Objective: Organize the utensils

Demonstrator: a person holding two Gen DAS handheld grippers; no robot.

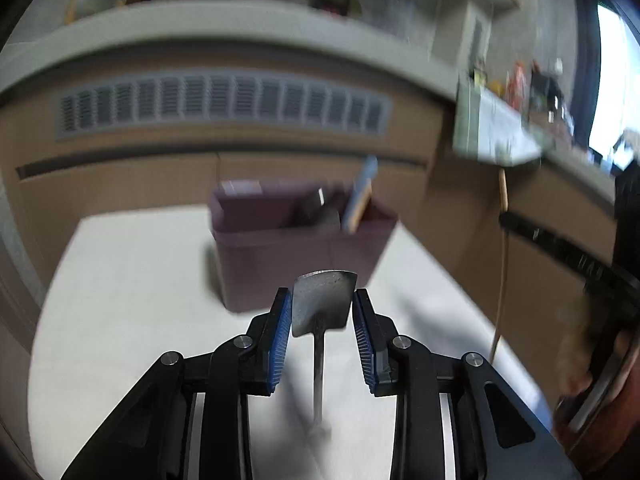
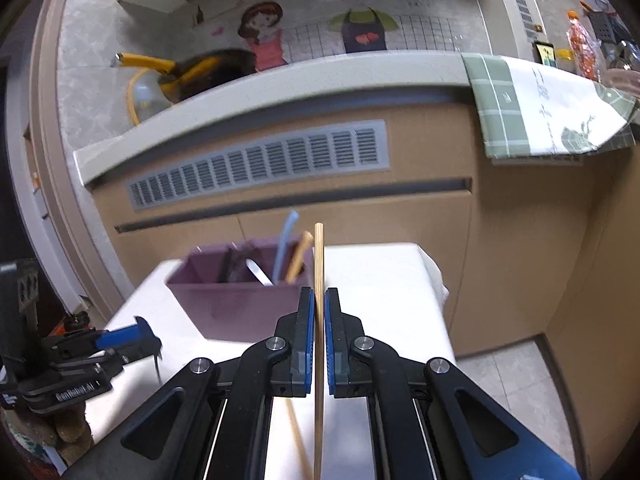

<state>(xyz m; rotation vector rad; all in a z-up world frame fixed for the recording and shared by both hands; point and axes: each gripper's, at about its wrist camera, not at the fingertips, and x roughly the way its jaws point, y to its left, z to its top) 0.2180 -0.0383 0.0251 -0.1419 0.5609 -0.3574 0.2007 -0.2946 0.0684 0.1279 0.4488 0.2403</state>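
A purple utensil bin [image 1: 304, 240] stands on a white table [image 1: 132, 280]; it also shows in the right wrist view [image 2: 236, 300], holding several utensils. My left gripper [image 1: 322, 308] is shut on the broad flat end of a metal utensil [image 1: 324, 304], held upright short of the bin. My right gripper [image 2: 319, 312] is shut on a bamboo chopstick [image 2: 319, 264] that stands upright, just right of the bin. The left gripper also shows at the left of the right wrist view [image 2: 132, 336].
A tan cabinet with a grey vent [image 2: 260, 164] stands behind the table under a grey counter [image 2: 280, 84]. A green checked cloth [image 2: 540, 108] hangs off the counter at right. A yellow-handled pan [image 2: 192, 68] sits on the counter. Tiled floor lies to the right [image 2: 512, 380].
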